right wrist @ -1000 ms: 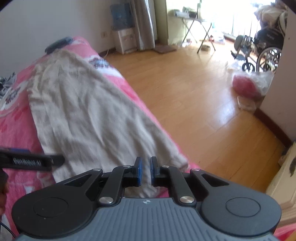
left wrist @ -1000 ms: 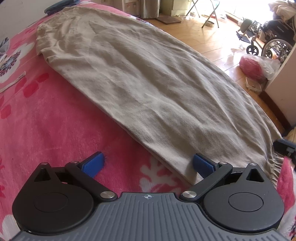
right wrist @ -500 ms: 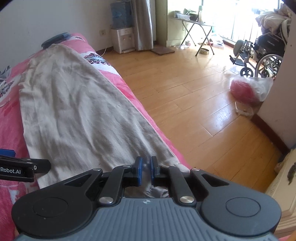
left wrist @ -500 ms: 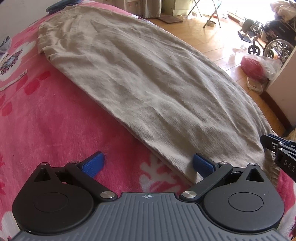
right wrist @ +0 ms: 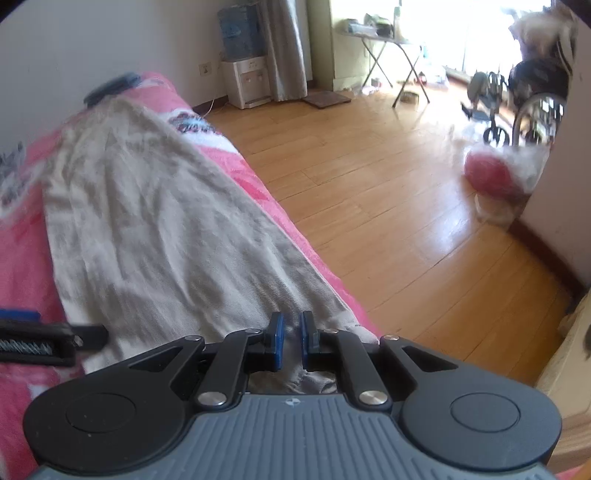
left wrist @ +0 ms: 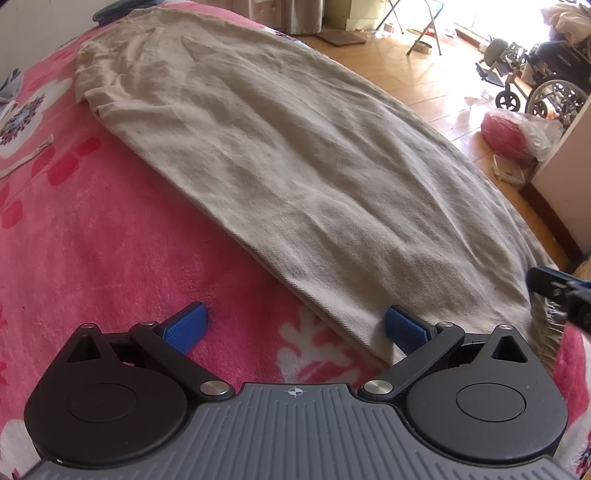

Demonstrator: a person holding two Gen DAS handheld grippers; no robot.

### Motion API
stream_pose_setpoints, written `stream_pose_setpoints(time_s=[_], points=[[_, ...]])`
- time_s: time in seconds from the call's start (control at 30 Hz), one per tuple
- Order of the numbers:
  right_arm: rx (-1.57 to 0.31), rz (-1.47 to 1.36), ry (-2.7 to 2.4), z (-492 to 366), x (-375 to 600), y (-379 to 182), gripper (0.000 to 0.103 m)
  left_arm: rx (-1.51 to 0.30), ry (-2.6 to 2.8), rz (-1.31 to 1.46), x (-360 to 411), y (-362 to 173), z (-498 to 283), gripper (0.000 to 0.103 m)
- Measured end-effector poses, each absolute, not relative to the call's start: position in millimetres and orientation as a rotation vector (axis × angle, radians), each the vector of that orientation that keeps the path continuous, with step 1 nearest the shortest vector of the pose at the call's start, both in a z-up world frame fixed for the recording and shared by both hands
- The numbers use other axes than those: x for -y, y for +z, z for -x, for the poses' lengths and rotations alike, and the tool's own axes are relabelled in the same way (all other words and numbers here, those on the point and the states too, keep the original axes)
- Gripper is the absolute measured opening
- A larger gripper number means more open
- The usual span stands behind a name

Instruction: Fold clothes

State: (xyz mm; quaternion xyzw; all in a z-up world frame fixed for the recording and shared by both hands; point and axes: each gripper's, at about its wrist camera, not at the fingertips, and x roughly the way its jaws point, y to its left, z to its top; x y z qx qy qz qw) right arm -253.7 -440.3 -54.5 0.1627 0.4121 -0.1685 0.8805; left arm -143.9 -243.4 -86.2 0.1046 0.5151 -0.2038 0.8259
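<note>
A long beige garment (left wrist: 295, 166) lies stretched out flat on a pink flowered blanket (left wrist: 92, 240) covering a bed. It also shows in the right wrist view (right wrist: 166, 240). My left gripper (left wrist: 295, 326) is wide open, low over the garment's near left corner, its right pad over the cloth edge. My right gripper (right wrist: 290, 341) is nearly shut with a narrow gap, at the garment's near right corner by the bed's edge; I see no cloth between its pads. It also shows at the right edge of the left wrist view (left wrist: 561, 291).
A wooden floor (right wrist: 388, 206) lies right of the bed. On it are a red bundle in a plastic bag (right wrist: 495, 173), a wheelchair (right wrist: 532, 99), a folding table (right wrist: 391, 55) and a water dispenser (right wrist: 243, 62). A dark blue item (left wrist: 114, 9) lies at the bed's far end.
The left gripper has shifted slightly; the garment looks smoother. The right gripper has moved along the garment's near right corner and its view is blurred. Both jaws keep their openings.
</note>
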Motion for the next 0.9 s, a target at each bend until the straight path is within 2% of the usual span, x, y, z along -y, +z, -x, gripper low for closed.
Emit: stream_pose_setpoints(time_s=[0.3,0.4,0.7,0.9], points=[[-0.72,-1.07,-0.382,335.3,513.1,-65.9,0.03,-1.142,-0.457,-0.199,239.8,-85.1,135.7,0.103],[-0.684,-1.242,-0.41,348.7,520.5,-81.2,0.032,-1.144,-0.469,-0.196,237.9,-84.7,135.7,0.103],[-0.73,-1.368,-0.431,349.8,511.6,-92.2,0.034,-1.152,-0.484,-0.188,235.1,-85.1,130.4,0.103],[-0.696,-1.393,-0.455,337.0,523.4,-97.4,0.035,-1.15,-0.494,-0.187,233.1,-85.6,128.7,0.103]])
